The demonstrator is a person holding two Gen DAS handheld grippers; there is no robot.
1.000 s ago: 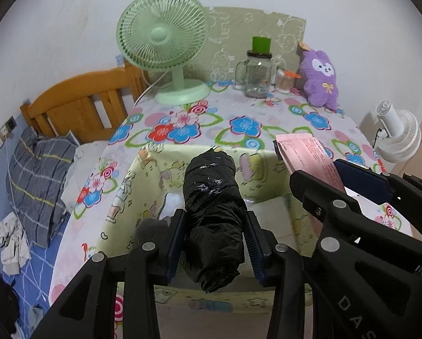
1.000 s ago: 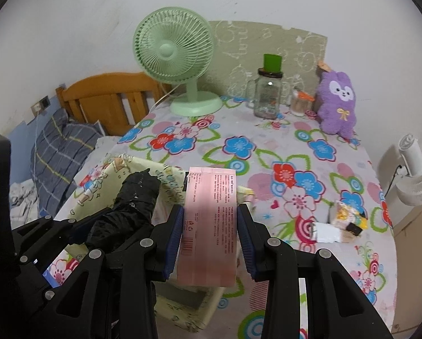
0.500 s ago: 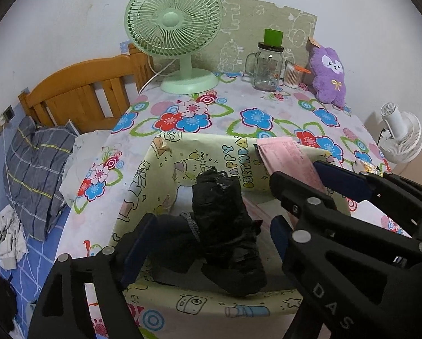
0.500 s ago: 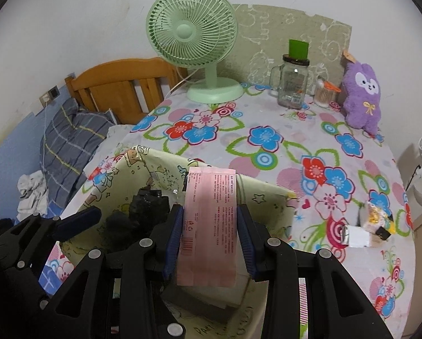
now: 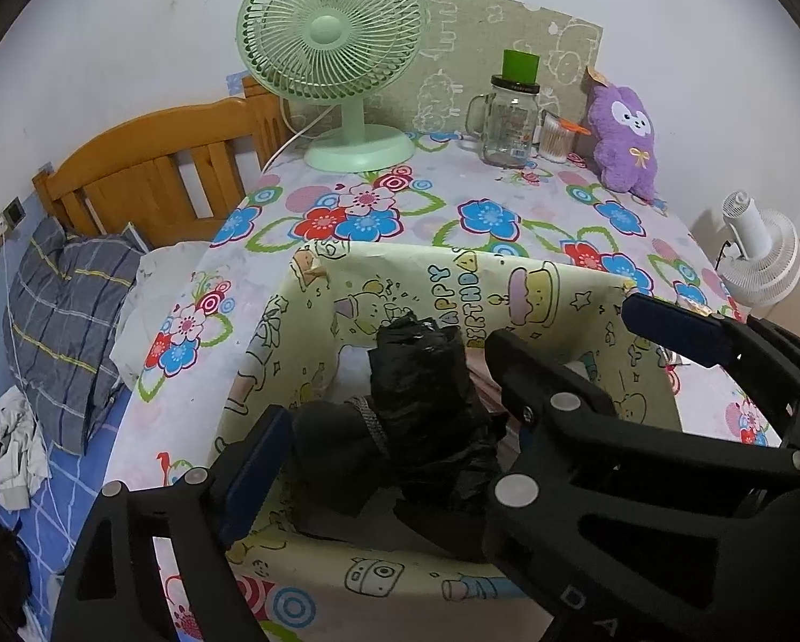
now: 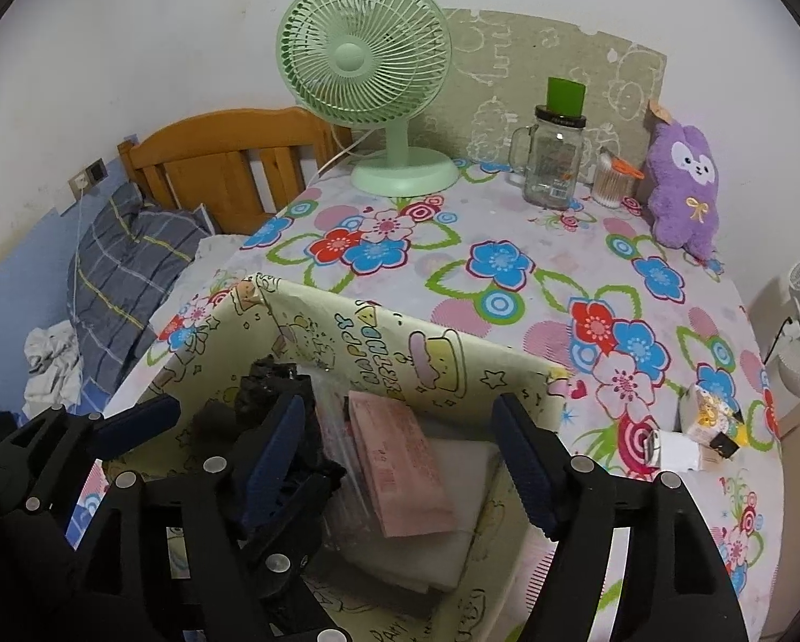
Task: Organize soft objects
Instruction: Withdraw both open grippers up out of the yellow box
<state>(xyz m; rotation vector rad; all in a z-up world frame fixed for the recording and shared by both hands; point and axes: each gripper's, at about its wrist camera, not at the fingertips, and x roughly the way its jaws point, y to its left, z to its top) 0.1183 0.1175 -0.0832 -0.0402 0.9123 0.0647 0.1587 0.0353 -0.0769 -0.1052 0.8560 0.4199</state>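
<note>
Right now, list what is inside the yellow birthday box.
Inside the yellow birthday box: a black plastic bundle, a pink packet on a white pad, and clear wrapping. The box floor beneath them is covered.

- Soft, even indoor light; the white wall behind the green fan (image 5: 331, 32) is bright, without glare.
- Strong fisheye bending and black corners around the fan.
- Focus sharp, no motion blur.

My two grippers crowd the open-topped box (image 6: 389, 342), its walls, black bundle (image 5: 426, 390) and pink packet (image 6: 400, 460) hemming them; flowered tablecloth (image 6: 507, 214) beyond lies clear.
</note>
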